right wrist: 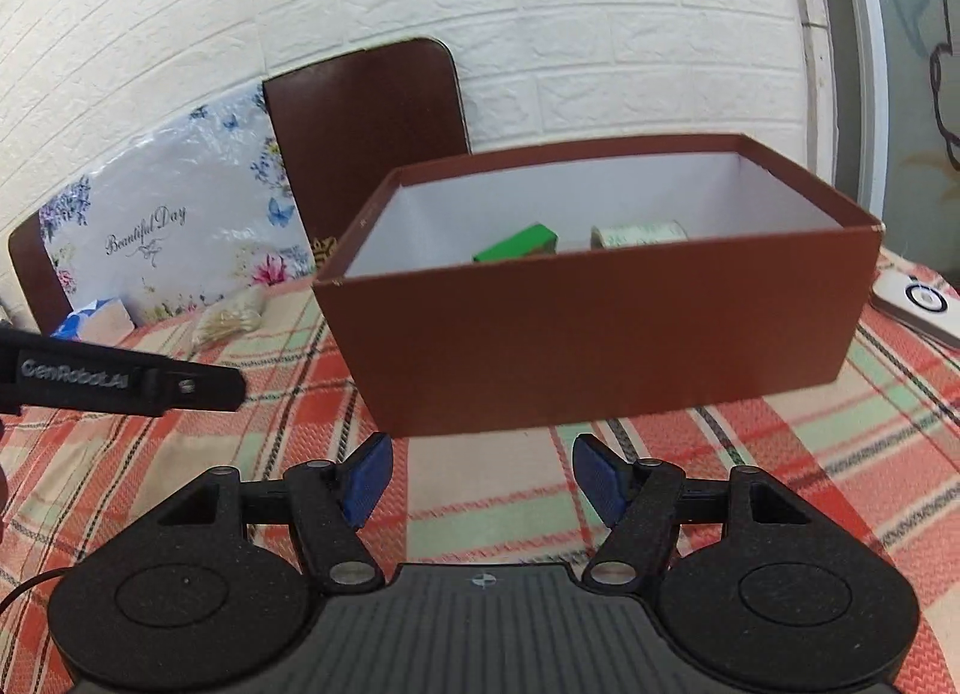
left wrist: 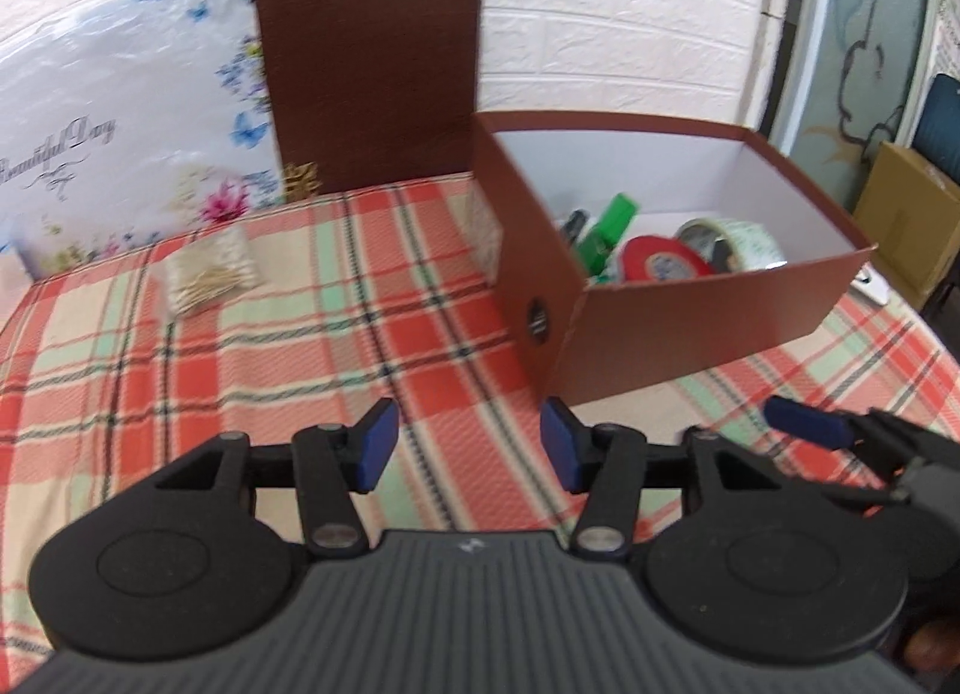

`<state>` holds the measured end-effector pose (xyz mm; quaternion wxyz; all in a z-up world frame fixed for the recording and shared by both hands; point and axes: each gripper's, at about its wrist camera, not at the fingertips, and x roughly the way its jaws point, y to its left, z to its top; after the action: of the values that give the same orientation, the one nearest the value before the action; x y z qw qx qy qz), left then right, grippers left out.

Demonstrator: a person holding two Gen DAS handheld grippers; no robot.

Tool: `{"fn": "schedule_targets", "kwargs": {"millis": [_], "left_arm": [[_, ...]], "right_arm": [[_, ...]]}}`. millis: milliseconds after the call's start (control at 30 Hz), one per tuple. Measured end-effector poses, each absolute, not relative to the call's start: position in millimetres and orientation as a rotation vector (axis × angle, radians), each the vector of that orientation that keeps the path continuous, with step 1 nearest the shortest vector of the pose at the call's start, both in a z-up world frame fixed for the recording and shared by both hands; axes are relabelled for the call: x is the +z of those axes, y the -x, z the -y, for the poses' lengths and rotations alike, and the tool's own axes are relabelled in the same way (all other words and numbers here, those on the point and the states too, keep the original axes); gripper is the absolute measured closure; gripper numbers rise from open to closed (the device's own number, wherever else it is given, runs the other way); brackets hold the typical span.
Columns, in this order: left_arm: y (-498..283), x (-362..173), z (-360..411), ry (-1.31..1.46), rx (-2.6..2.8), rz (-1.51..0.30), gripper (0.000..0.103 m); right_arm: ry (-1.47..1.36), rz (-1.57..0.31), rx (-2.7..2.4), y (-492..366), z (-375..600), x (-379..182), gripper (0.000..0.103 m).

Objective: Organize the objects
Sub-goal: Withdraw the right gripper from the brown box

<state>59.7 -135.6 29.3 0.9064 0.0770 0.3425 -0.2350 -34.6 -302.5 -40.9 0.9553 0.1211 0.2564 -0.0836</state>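
L gripper (left wrist: 468, 445) & R gripper (right wrist: 483, 481) both hung wide, empty, over plaid cloth (left wrist: 240, 346). Box (right wrist: 600, 346) just ahead w/ tape (left wrist: 729, 241), green item (left wrist: 606, 229) inside. Toothpick bag (left wrist: 210, 271) lay far left; lid (left wrist: 372, 76) leaned on wall.

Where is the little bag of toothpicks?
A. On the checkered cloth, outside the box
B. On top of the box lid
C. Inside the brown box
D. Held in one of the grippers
A. The toothpick bag lies on the cloth to the left of the box, apart from it, and both the left gripper and the right gripper are open and hold nothing.
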Motion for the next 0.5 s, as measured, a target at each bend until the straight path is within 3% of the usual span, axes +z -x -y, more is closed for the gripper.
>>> {"fn": "schedule_targets", "kwargs": {"millis": [500], "left_arm": [[-73.3, 4.1, 71.8, -0.121, -0.327, -0.755, 0.046]], "right_arm": [[-0.185, -0.649, -0.134, 33.9, 394.6, -35.3, 0.033]]}}
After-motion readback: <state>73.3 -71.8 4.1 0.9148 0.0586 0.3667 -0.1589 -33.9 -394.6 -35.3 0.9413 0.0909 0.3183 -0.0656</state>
